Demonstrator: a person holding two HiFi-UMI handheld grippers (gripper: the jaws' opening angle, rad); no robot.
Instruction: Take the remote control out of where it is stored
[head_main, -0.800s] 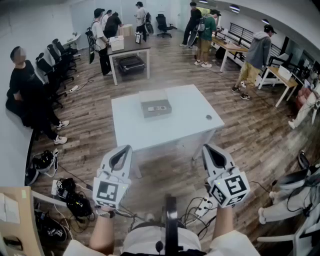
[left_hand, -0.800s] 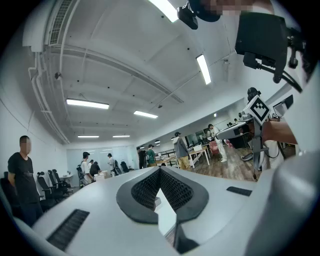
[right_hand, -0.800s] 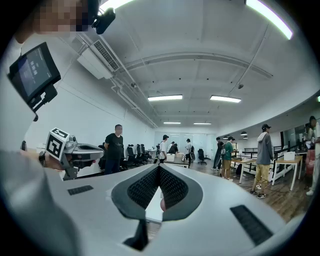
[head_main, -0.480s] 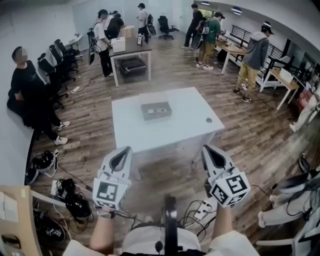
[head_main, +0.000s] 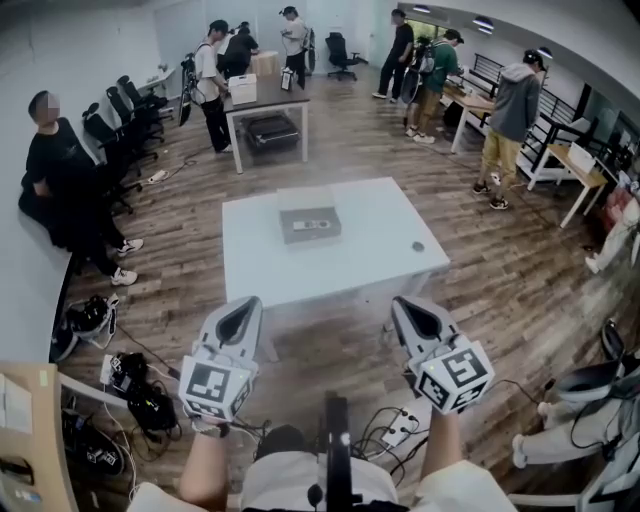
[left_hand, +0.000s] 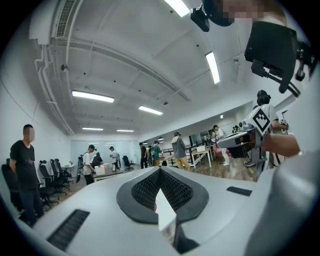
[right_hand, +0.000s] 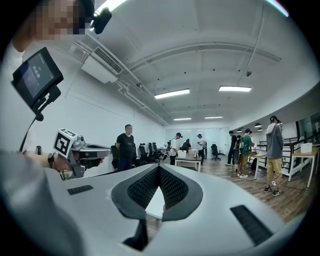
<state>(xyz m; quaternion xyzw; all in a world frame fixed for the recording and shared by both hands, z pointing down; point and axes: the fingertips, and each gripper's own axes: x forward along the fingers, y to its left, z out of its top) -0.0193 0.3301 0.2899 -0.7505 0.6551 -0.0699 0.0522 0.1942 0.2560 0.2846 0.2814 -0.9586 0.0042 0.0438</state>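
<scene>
Jaws of the left gripper (left_hand: 160, 171) are pressed together at their tips with nothing between the pads. The right gripper (right_hand: 159, 169) shows the same: tips meeting, pads empty, only a white wedge of tabletop seen through the gap lower down. Neither touches anything. In the head view both are held low in front of the person's body, over the wooden floor (head_main: 180, 260) and short of the near edge of the white table (head_main: 375, 265). The task's thing lies straight ahead and away from both: a flat grey box (head_main: 310, 224) sits near the middle of the table, a little toward its far edge. The remote control (head_main: 318, 222) shows as a small pale-and-dark strip at the box's top; whether it lies in a recess or on a lid is too small to tell. Box and remote have their long axis running left to right, roughly parallel with the table's near edge, so across the line of approach rather than along it. The box sits between the 2 grippers' lines, a shade nearer the left one, but both are well apart from it, so I judge either could take it. A small dark item (head_main: 417, 246) lies by the table's right edge, well apart from the box. Whichever gripper goes must first be carried over the near edge, then opened before it comes down across the remote's narrow width.
</scene>
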